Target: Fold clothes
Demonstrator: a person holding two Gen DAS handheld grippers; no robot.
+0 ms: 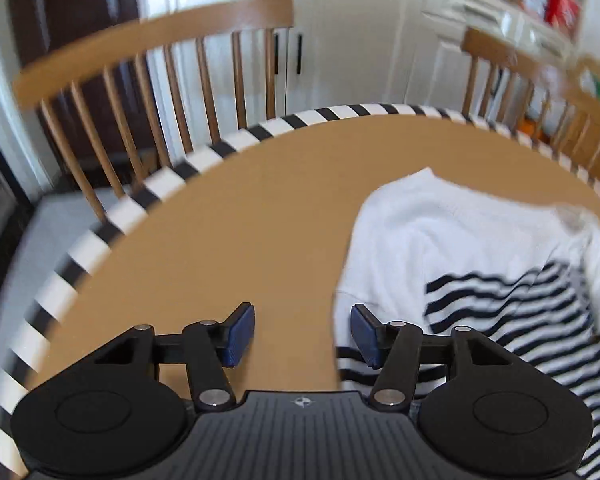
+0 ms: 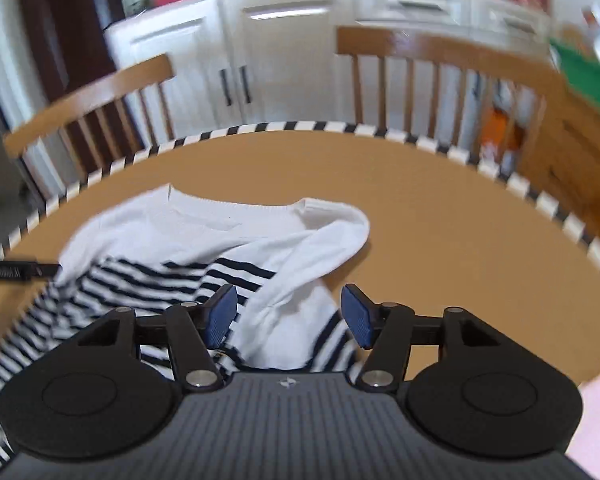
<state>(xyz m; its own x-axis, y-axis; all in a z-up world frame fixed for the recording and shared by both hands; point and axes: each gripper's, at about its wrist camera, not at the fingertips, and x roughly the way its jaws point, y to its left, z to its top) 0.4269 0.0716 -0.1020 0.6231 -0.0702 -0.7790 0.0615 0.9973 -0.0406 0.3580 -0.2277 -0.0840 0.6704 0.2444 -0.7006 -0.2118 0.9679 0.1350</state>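
A white sweater with navy stripes (image 1: 480, 248) lies rumpled on the tan table (image 1: 240, 220), its plain white top toward the far edge. In the left wrist view it fills the right side, and my left gripper (image 1: 302, 334) hangs open over bare table at the sweater's left edge. Only the right blue pad (image 1: 365, 334) overlaps the fabric. In the right wrist view the sweater (image 2: 204, 236) spreads left of centre with a white sleeve folded across the stripes. My right gripper (image 2: 288, 316) is open above that sleeve's lower part, nothing pinched.
The table (image 2: 440, 220) has a black-and-white striped rim (image 1: 172, 176). Wooden spindle-back chairs (image 1: 148, 40) (image 2: 440, 52) stand behind it, with white cabinets (image 2: 284, 44) beyond. The left gripper's black tip (image 2: 20, 270) shows at the left edge. A green item (image 2: 588, 76) sits far right.
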